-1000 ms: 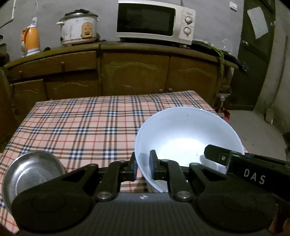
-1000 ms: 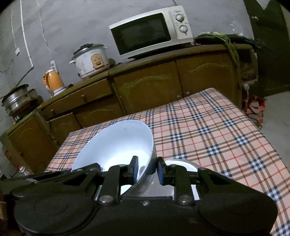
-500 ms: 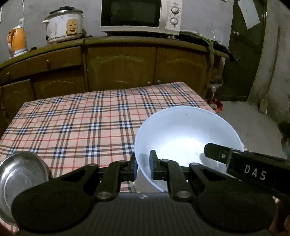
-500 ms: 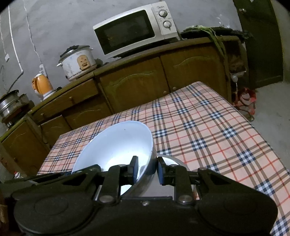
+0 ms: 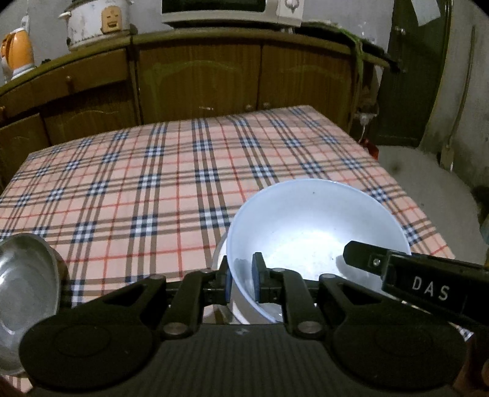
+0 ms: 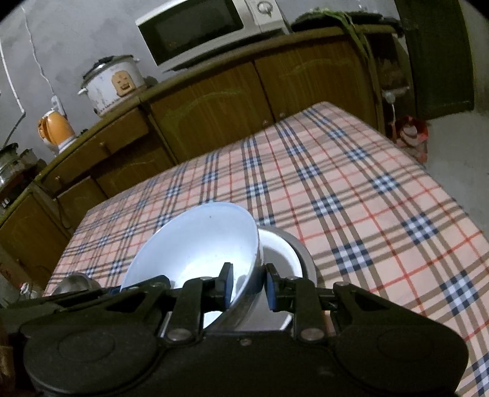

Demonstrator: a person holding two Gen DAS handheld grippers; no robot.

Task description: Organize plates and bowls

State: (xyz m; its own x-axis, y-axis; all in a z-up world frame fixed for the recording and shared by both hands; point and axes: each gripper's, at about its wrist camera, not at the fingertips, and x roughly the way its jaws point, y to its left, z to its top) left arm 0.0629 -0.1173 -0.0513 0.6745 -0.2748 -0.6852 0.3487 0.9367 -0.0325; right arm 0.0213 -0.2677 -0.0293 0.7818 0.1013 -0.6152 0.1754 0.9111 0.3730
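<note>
Left-wrist view first: the left gripper [image 5: 241, 282] has its two blue-padded fingers clamped on the near rim of a white bowl [image 5: 314, 241], one pad outside the wall and one inside. It sits low and roughly level, pointing across the table toward the cabinets. The bowl tilts slightly toward the camera, and its lit inside faces up. A second pale rim [image 5: 218, 253] shows just under the bowl's left edge; whether the two touch cannot be told. From the right edge of this view a black bar marked "DAS" reaches over the bowl's right rim; this is the right gripper [image 5: 366, 259] seen side-on.

In the right-wrist view, the right gripper [image 6: 247, 285] is clenched on the opposite rim of the same white bowl [image 6: 195, 244], with its left pad inside and its right pad against the outer wall. This tool is rolled, so the table and cabinets lean in its picture. Directly behind and below the held bowl lies a wider metal dish [image 6: 293, 253] on the table, and the bowl's lower side overlaps it.

Outward, a checked tablecloth [image 5: 152, 183] covers the table. A steel bowl [image 5: 24, 281] stands at the near left corner, well apart from the white one. Beyond the table runs a brown wooden cabinet [image 5: 198, 76] carrying a rice cooker [image 6: 113, 82], an orange kettle [image 6: 56, 129] and a microwave [image 6: 207, 27].
</note>
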